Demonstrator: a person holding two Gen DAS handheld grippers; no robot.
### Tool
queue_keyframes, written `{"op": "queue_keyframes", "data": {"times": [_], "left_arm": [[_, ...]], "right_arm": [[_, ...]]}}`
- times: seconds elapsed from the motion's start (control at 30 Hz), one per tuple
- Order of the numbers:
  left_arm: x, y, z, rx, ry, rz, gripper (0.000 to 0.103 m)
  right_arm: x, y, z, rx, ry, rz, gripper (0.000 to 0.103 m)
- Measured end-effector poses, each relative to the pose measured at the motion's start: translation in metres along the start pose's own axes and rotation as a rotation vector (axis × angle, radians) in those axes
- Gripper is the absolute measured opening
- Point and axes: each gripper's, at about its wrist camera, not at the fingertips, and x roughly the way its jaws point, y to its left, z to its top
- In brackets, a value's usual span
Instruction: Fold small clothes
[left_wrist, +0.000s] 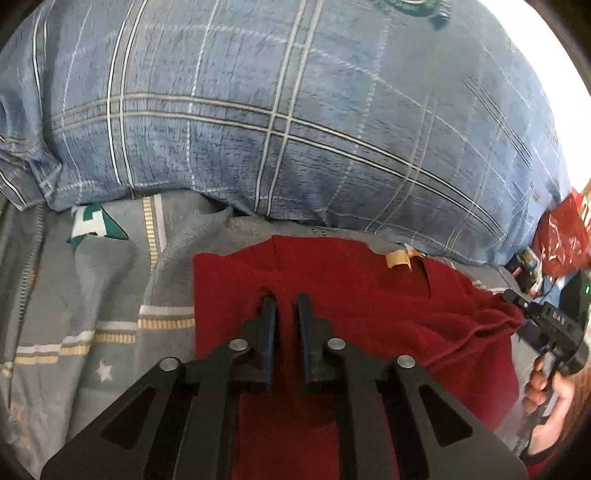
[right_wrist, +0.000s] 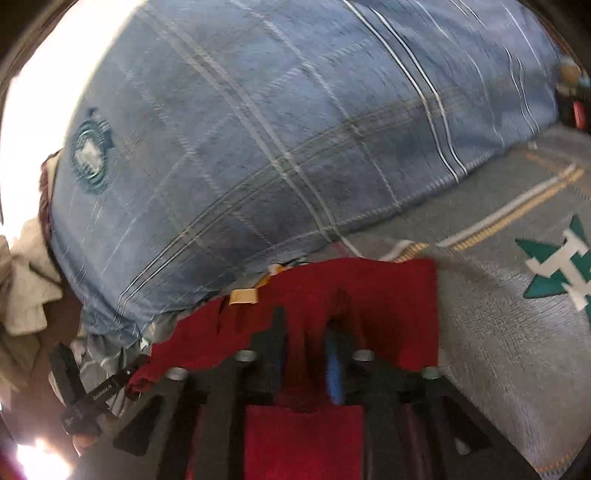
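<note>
A small dark red garment (left_wrist: 354, 306) with a tan neck label (left_wrist: 398, 257) lies on a grey patterned bedsheet (left_wrist: 92, 295). My left gripper (left_wrist: 286, 301) is over the garment's middle, its jaws a narrow gap apart with a fold of red cloth at the tips. The other gripper (left_wrist: 517, 301) shows at the right, gripping the garment's right edge. In the right wrist view the red garment (right_wrist: 388, 291) lies under my right gripper (right_wrist: 308, 321), with red cloth bunched between its jaws. The left gripper (right_wrist: 133, 369) shows at the lower left, at the garment's edge.
A big blue plaid pillow (left_wrist: 277, 110) lies right behind the garment; it also fills the right wrist view (right_wrist: 240, 147). A red plastic bag (left_wrist: 561, 236) sits at the far right. Pale cloths (right_wrist: 26, 280) lie off the bed's left side.
</note>
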Motion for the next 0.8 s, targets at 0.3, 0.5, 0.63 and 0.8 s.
{"op": "queue_keyframes", "data": {"times": [0.3,0.5,0.63,0.8], "left_arm": [[-0.047,0.01,-0.006,0.013,-0.173,0.059,0.078],[-0.007,-0.01,-0.015,0.059,-0.097,0.071,0.078],[0.031,-0.013,-0.018,0.108,-0.014,0.186,0.078],[0.045,0.006,-0.015,0.022,0.032,0.18,0.082]], "right_arm": [[-0.041,0.009,0.002,-0.042,-0.141,0.017,0.06],[-0.007,0.061,-0.014,-0.298,-0.045,-0.105,0.057],[0.044,0.055,-0.011,-0.335,0.035,-0.265,0.054],[0.08,0.043,0.0,-0.374,0.057,-0.505,0.053]]}}
